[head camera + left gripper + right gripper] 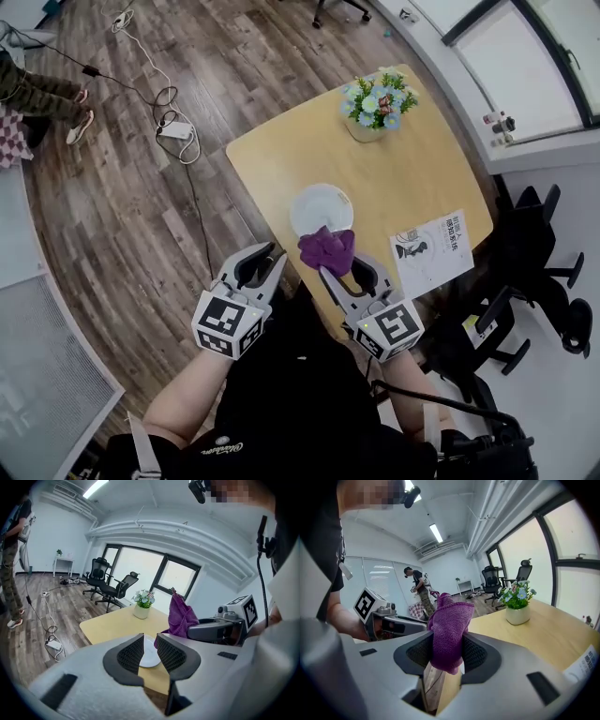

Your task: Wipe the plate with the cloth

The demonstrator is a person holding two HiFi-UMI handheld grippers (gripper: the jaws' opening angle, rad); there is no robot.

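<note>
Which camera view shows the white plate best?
The head view: nearly the whole round plate shows, the cloth hiding its near edge. The left gripper view shows only a sliver beyond its claw; the right gripper view shows none of it.

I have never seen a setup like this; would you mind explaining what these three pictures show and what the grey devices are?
There is no robot here: a person holds a two-jaw gripper in each hand. One picture comes from a camera on the person's head, looking down. The other two come from cameras riding on the grippers, each looking along its own jaws. The left gripper has its jaws apart with nothing between them. The right gripper is shut on a purple cloth, held up in the air. On the wooden table are a white plate, a pot of flowers and a printed leaflet.
</note>
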